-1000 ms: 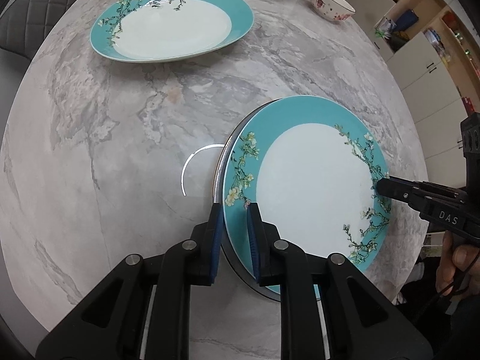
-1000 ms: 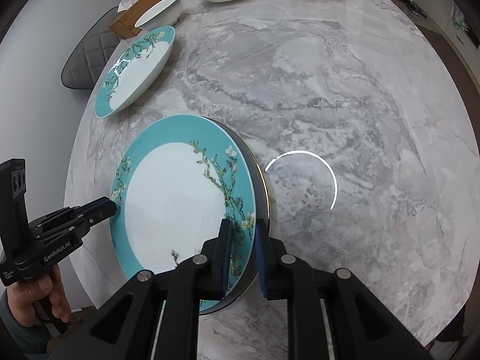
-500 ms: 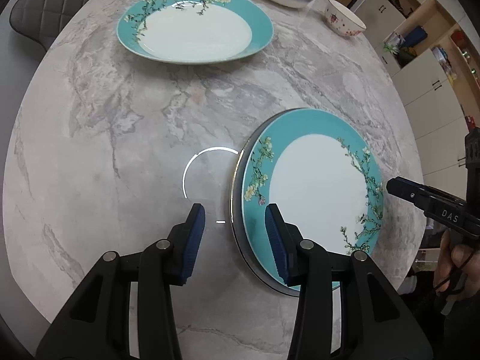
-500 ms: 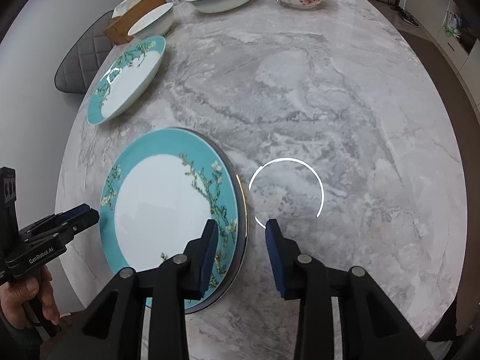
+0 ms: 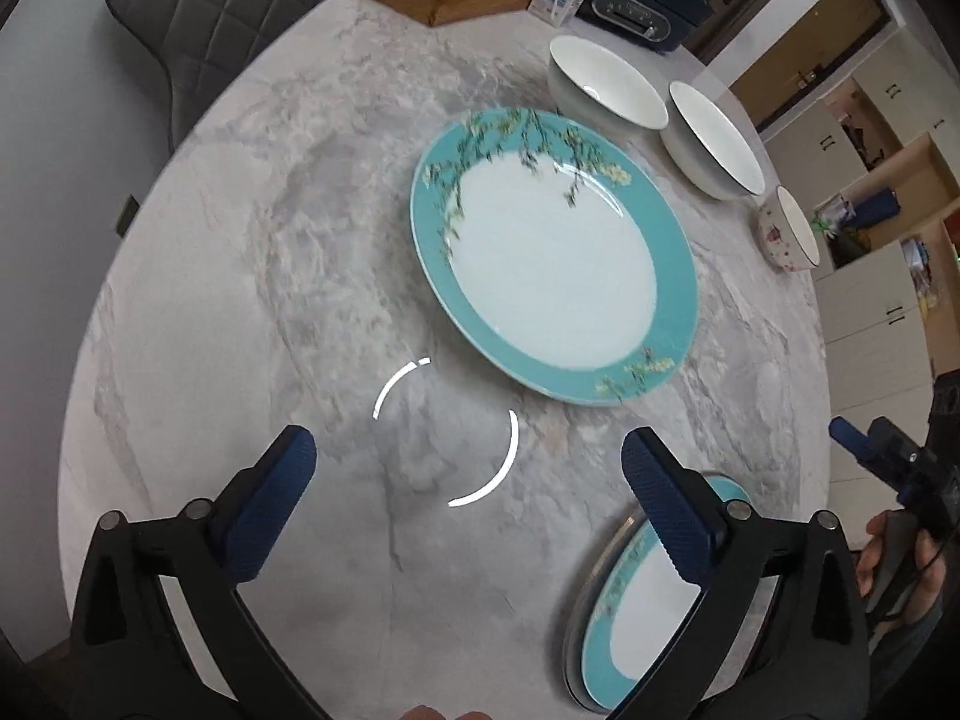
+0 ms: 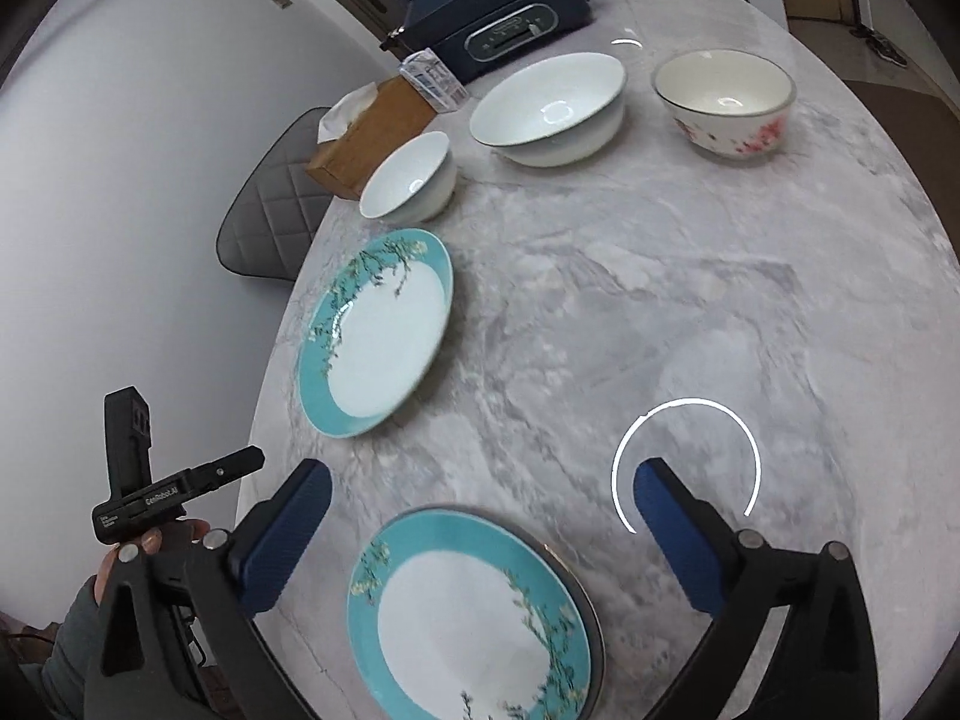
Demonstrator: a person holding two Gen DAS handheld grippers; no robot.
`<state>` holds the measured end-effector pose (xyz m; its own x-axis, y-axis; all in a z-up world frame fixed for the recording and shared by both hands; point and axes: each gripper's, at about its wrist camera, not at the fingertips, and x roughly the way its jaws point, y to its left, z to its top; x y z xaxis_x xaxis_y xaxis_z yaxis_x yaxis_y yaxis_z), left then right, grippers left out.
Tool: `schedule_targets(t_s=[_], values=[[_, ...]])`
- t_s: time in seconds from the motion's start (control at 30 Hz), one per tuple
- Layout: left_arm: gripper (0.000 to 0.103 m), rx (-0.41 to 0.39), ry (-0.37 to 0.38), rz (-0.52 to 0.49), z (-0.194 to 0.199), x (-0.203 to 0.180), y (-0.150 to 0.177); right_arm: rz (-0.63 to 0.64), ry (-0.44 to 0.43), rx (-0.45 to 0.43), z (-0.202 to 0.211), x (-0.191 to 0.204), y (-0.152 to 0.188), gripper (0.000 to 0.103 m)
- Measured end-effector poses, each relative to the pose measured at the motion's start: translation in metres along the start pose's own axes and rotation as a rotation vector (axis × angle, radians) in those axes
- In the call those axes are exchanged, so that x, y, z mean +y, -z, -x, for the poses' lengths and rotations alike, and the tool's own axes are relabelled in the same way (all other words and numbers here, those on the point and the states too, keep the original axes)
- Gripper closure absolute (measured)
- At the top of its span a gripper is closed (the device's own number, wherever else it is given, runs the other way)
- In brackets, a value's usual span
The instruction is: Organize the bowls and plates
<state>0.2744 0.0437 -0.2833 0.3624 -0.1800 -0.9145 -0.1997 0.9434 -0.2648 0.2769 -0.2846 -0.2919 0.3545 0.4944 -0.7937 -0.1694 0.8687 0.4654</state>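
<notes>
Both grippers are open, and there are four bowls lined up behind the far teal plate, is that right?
Not quite: the right wrist view shows three bowls, not four, behind the far teal plate. The left gripper and right gripper are indeed open.

The table [image 6: 690,300] holds 2 teal plates: 1 single [image 6: 375,330], and 1 [image 6: 468,618] resting on a grey dish [image 6: 585,588] whose rim alone shows. There are 3 bowls: 2 white [image 6: 411,180] [image 6: 549,108] and 1 flowered [image 6: 723,105]. There are 2 grippers, left [image 5: 468,468] and right [image 6: 480,504].
</notes>
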Motion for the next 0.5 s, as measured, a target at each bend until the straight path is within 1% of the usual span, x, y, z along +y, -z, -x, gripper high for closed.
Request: schedule_targets(t_s=[0.07, 0.13, 0.17, 0.3, 0.33, 0.37, 0.43, 0.5], values=[[0.0, -0.067, -0.026, -0.024, 0.0, -0.003, -0.013, 0.02, -0.002, 0.021, -0.015, 0.006, -0.02, 0.0], [0.0, -0.085, -0.055, -0.031, -0.005, -0.004, -0.023, 0.045, -0.011, 0.044, -0.032, 0.011, -0.038, 0.0], [0.0, -0.084, -0.07, -0.031, -0.01, -0.004, -0.029, 0.048, -0.011, 0.048, -0.039, 0.012, -0.046, 0.0], [0.0, -0.056, -0.088, -0.016, -0.034, -0.001, -0.047, 0.054, -0.041, 0.058, -0.07, 0.011, -0.071, 0.0], [0.0, -0.046, -0.083, -0.006, -0.04, 0.001, -0.051, 0.05, -0.052, 0.065, -0.078, 0.01, -0.077, 0.0], [0.0, -0.038, -0.071, 0.009, -0.046, 0.004, -0.054, 0.042, -0.063, 0.075, -0.085, 0.008, -0.081, 0.0], [0.0, -0.02, -0.083, 0.02, -0.057, 0.008, -0.059, 0.018, -0.086, 0.109, -0.101, 0.005, -0.089, 0.0], [0.0, -0.006, -0.077, 0.02, -0.063, 0.011, -0.065, 0.005, -0.101, 0.14, -0.115, 0.002, -0.096, 0.001]])
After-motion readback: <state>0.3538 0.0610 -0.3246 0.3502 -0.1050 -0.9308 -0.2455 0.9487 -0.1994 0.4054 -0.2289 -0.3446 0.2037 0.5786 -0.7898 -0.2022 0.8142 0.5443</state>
